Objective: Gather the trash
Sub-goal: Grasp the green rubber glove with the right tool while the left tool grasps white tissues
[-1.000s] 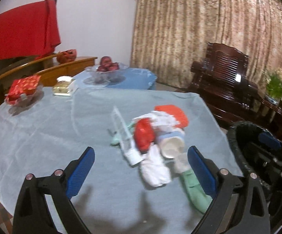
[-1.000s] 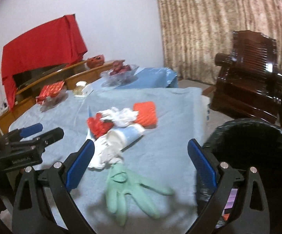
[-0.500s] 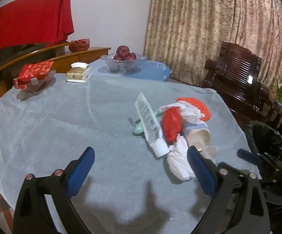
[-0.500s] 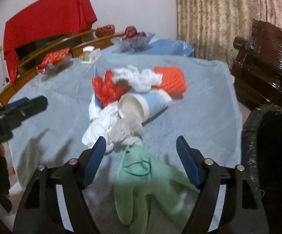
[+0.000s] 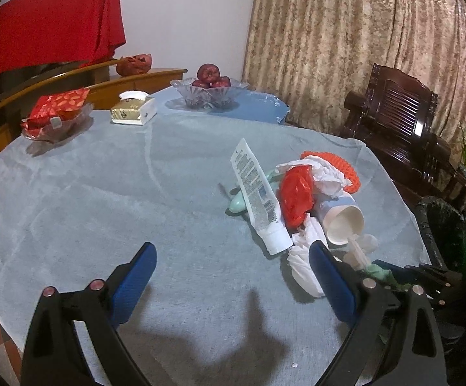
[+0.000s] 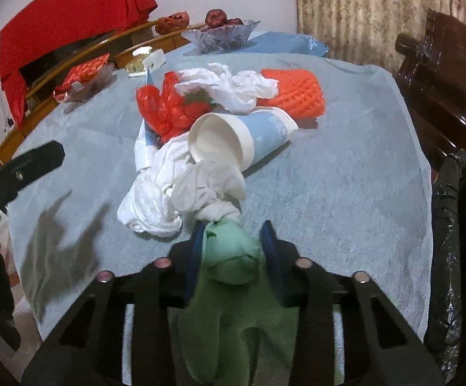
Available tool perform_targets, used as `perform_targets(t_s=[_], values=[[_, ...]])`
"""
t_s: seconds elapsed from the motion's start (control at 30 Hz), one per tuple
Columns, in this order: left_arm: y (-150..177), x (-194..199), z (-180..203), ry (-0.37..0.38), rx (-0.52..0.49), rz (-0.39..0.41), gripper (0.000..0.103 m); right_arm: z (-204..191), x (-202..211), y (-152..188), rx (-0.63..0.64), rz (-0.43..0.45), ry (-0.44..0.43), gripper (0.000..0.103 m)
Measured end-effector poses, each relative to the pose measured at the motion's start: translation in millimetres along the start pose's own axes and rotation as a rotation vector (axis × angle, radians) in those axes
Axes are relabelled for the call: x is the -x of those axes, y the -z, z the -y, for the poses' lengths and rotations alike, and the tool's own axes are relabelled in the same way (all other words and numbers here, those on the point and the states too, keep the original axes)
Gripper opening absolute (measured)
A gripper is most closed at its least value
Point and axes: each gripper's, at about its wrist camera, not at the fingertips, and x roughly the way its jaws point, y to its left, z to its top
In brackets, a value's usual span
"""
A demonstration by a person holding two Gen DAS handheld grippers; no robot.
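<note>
A pile of trash lies on the blue tablecloth (image 5: 136,193): a white tube (image 5: 255,193), a red plastic bag (image 5: 297,193), a paper cup (image 6: 233,135), crumpled white tissue (image 6: 155,199) and an orange foam net (image 6: 294,93). My right gripper (image 6: 233,241) is shut on a green rubber glove (image 6: 233,257) at the pile's near edge. My left gripper (image 5: 233,273) is open and empty above the cloth, left of the pile.
A black-lined trash bin (image 6: 458,225) stands off the table's right edge. A glass fruit bowl (image 5: 210,93), a tissue box (image 5: 133,111) and a red packet on a dish (image 5: 56,112) sit at the far side. A dark wooden chair (image 5: 400,122) stands behind.
My right gripper moved down and forward onto the green glove and closed on it. My left gripper shifted left, still open.
</note>
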Motion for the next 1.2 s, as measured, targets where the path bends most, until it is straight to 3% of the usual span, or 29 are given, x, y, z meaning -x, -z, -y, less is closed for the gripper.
perform_targets(t_s=[0.47, 0.87, 1.0, 1.07, 1.13, 1.2], values=[[3.4, -8.8, 25.7, 0.047, -0.023, -0.036, 0.086, 17.5, 45.3, -17.3, -0.024, 0.140, 0.045, 0.025], [13.4, -48.5, 69.6, 0.046, -0.043, -0.103, 0.085, 36.9, 50.6, -11.9, -0.056, 0.147, 0.072, 0.025], [17.2, -59.8, 75.5, 0.037, -0.049, -0.146, 0.072, 41.6, 50.9, -11.4, -0.062, 0.149, 0.076, 0.025], [19.4, -64.2, 78.0, 0.043, -0.049, -0.167, 0.062, 42.2, 50.7, -11.9, -0.062, 0.150, 0.077, 0.025], [21.5, -68.6, 79.6, 0.054, -0.048, -0.194, 0.043, 42.3, 50.8, -11.3, -0.061, 0.151, 0.077, 0.025], [22.3, -68.3, 80.2, 0.070, -0.043, -0.197, 0.035, 42.0, 51.1, -11.7, -0.061, 0.153, 0.077, 0.025]])
